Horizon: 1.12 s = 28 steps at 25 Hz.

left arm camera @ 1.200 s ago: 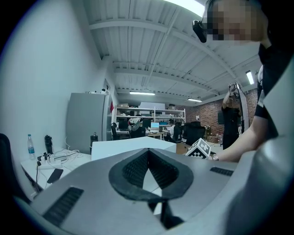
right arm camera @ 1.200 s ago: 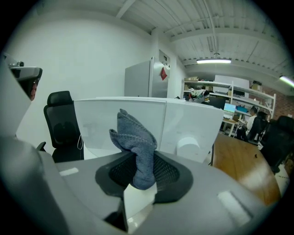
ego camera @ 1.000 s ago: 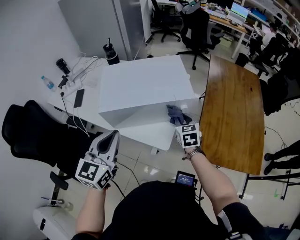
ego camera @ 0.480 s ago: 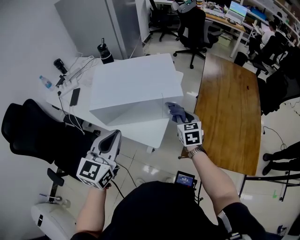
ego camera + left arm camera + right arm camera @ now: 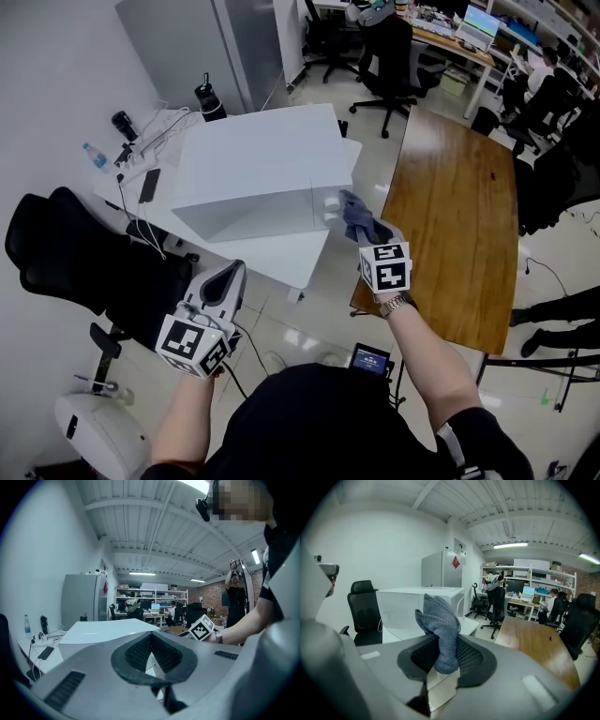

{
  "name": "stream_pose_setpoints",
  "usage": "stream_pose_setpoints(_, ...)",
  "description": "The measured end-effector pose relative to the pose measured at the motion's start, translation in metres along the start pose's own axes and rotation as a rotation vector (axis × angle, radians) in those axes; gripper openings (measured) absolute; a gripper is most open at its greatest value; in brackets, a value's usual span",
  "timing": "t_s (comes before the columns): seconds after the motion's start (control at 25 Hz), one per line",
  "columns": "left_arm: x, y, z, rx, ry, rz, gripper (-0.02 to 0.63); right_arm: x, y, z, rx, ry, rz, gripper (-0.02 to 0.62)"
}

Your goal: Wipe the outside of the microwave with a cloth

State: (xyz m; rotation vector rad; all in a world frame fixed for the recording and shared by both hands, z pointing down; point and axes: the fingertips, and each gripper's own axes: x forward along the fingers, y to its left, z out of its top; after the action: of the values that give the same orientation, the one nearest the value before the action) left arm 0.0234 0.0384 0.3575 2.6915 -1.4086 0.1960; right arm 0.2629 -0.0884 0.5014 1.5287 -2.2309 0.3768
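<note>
1. The right hand-held gripper (image 5: 367,234) is sitting right of centre in the head view, and its jaws are clamping a grey-blue cloth (image 5: 357,212).
2. In the right gripper view the cloth is standing up between the two pads as a bunched fold, and its top is leaning toward the left of the frame.
3. The white microwave (image 5: 255,167) is occupying the upper middle of the head view and resting on a white desk (image 5: 286,261).
4. The cloth is hanging just beside the microwave's lower right corner. I cannot tell whether it is touching the casing.
5. The left hand-held gripper (image 5: 228,270) is hovering in the lower left of the head view, below the white desk's near edge and well apart from the microwave.
6. In the left gripper view its jaws are pressing together with nothing between them, and they are pointing toward the microwave.
7. A wooden desk (image 5: 455,216) is filling the right side of the head view, next to the right hand-held gripper.
8. A black office chair (image 5: 70,258) is standing at the left edge, below the white desk.
9. A dark phone (image 5: 148,186), a small water bottle (image 5: 94,156) and a black flask (image 5: 208,98) are lying or standing on the white desk in the upper left, among white cables.
</note>
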Motion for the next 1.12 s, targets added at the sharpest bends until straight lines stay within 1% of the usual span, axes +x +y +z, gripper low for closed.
stream_pose_setpoints(0.36, -0.002, -0.037, 0.001, 0.005, -0.006, -0.008, 0.005, -0.058, 0.025, 0.030, 0.007, -0.122, 0.107, 0.103)
stream_pose_setpoints(0.6, -0.004, -0.053, 0.010, 0.026, -0.033, -0.015, 0.005, -0.098, 0.047, 0.059, -0.019, -0.207, 0.180, 0.103)
stream_pose_setpoints(0.84, -0.007, -0.054, 0.021, 0.032, -0.066, -0.041, 0.005, -0.130, 0.077, 0.084, -0.060, -0.263, 0.217, 0.103)
stream_pose_setpoints(1.12, -0.022, -0.043, 0.030, 0.049, -0.090, -0.075, 0.005, -0.147, 0.116, 0.092, -0.059, -0.285, 0.233, 0.103)
